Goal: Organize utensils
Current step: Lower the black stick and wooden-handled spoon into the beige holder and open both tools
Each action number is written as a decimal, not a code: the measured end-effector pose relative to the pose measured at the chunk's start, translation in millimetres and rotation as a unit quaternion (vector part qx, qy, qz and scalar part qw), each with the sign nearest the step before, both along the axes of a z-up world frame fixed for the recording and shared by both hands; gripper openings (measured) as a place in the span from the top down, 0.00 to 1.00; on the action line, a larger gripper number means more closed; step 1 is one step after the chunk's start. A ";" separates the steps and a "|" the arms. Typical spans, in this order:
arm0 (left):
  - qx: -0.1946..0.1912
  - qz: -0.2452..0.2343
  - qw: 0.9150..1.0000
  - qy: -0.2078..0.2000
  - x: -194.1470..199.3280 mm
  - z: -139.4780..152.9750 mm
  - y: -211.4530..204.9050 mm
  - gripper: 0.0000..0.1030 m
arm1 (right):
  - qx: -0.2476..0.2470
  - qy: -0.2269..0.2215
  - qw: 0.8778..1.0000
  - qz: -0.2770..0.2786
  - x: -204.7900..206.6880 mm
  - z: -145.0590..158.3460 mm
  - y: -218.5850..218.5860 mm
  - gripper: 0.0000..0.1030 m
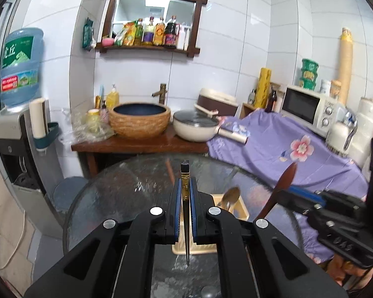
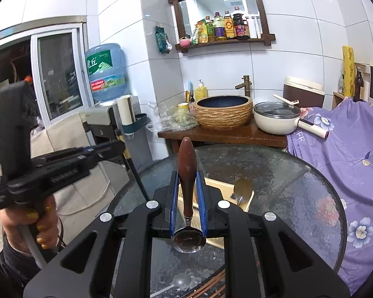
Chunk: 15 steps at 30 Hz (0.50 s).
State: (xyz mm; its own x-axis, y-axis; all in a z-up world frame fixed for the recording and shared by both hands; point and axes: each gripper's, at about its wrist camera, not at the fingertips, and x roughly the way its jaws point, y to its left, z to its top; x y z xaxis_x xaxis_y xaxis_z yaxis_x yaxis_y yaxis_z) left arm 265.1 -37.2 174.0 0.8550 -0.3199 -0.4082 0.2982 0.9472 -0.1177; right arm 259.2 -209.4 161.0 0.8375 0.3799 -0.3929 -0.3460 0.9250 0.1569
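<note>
- Left gripper (image 1: pixel 185 186): jaws nearly closed, clamping a slim dark tapered chopstick (image 1: pixel 185 213).
- Right gripper (image 2: pixel 188 188): pinching a wooden-handled, shiny metal spoon (image 2: pixel 186 171).
- Below: round textured glass table (image 2: pixel 286 173), beige plastic holder (image 1: pixel 241 211).

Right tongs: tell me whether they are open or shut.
Shut on the wooden-handled spoon. The right tongs press their blue pads against its handle from both sides, the bowl hanging near the camera above the glass table.
</note>
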 end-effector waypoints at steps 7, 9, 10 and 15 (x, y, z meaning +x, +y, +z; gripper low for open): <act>-0.018 0.011 0.999 -0.049 6.5 54.9 -13.5 0.94 | -0.011 -0.039 0.998 -0.040 25.6 33.3 -3.9 0.85; -0.023 0.021 0.998 -0.057 12.5 61.6 -17.4 0.94 | -0.017 -0.050 0.997 -0.053 33.4 35.5 -3.5 0.85; -0.025 0.027 0.998 -0.060 18.1 63.2 -20.6 0.94 | -0.022 -0.051 0.997 -0.059 38.5 33.9 -3.0 0.85; -0.033 0.039 0.998 -0.037 47.7 39.2 -33.2 0.94 | -0.030 -0.044 0.995 -0.080 56.9 9.1 -2.7 0.85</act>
